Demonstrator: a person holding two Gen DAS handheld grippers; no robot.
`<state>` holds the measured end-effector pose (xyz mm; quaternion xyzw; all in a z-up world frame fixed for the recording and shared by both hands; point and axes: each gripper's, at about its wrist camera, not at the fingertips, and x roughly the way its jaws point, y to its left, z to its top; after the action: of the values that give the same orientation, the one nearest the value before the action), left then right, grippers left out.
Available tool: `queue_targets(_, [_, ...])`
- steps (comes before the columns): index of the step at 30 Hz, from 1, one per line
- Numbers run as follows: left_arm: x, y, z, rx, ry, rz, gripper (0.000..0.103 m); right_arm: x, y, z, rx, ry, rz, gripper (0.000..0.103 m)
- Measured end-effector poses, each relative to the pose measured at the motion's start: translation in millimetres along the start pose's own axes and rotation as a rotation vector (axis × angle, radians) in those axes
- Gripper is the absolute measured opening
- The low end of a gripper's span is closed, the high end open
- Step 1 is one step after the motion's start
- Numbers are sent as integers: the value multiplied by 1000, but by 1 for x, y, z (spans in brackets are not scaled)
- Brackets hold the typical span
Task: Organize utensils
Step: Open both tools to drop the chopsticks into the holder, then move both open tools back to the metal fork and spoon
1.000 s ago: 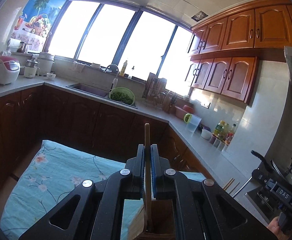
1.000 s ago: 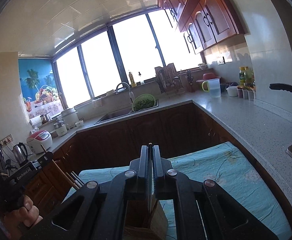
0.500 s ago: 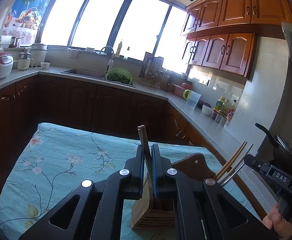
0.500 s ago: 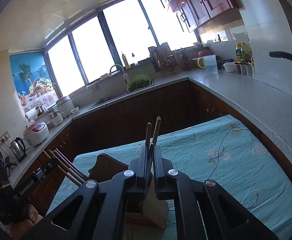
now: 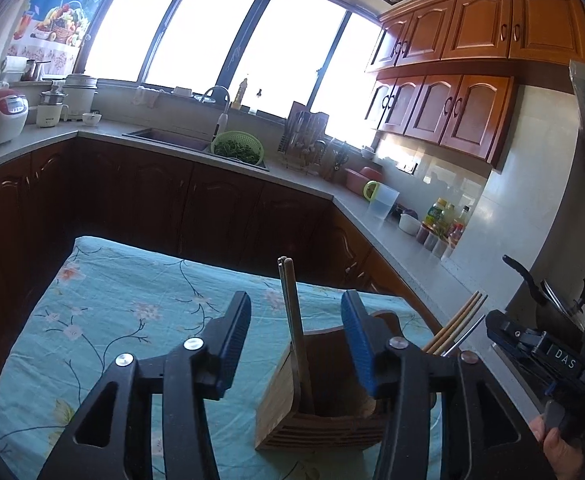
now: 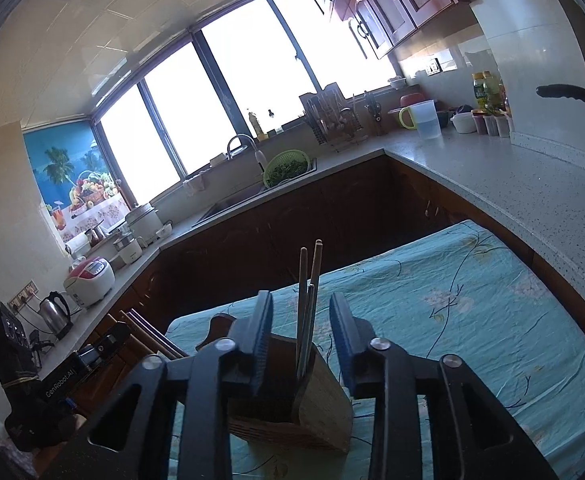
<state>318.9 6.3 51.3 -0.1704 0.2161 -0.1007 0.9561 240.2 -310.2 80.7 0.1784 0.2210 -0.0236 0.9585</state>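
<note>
Left wrist view: the left gripper [image 5: 296,312] has its jaws opening, blue pads spread apart with daylight on both sides of the chopsticks [image 5: 292,308] that stand between them, untouched. Those sticks lean slightly and rest in a compartment of the wooden utensil holder [image 5: 280,404], which sits on the floral tablecloth [image 5: 104,304] near the table's right edge, close to its near side. A second bundle of chopsticks [image 5: 458,326] pokes up at the holder's right side, beside the right gripper [image 5: 532,344], whose black body enters from the right edge with a hand [image 5: 556,446] below it.

Right wrist view: the right gripper [image 6: 301,324] also has its jaws opening, pads clear of the sticks [image 6: 308,300] standing upright between them in the holder [image 6: 320,404]. The holder stands toward the table's left edge here, on the cloth [image 6: 472,304]. At the far left the left gripper [image 6: 92,356] shows as a dark body beside more chopsticks [image 6: 148,332]; whether those sit in the holder's far compartment cannot be told from this angle.

Behind the table, a counter [image 6: 492,168] runs under the windows, with a sink and a green colander [image 5: 237,148]
</note>
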Motion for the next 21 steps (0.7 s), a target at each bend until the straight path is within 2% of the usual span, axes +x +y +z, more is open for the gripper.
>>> queue_targets(4, [-21, 5, -3, -21, -14, 20, 78, -24, 1, 4, 18, -61, 35, 76])
queue_targets(6, [-34, 7, -7, -23, -22, 30, 82, -39, 2, 4, 19, -93, 44, 100])
queue_targets(7, [-41, 7, -11, -23, -19, 36, 84, -46, 3, 3, 20, -110, 48, 103])
queue_targets(9, [-54, 9, -18, -25, -15, 53, 87, -61, 4, -1, 15, -136, 48, 103])
queue_targets(13, [-82, 9, -32, -36, 4, 55, 89, -84, 5, -15, -1, -132, 42, 103])
queue_targets(21, [-129, 9, -50, -47, 50, 56, 90, -116, 0, -52, -11, -54, 15, 103])
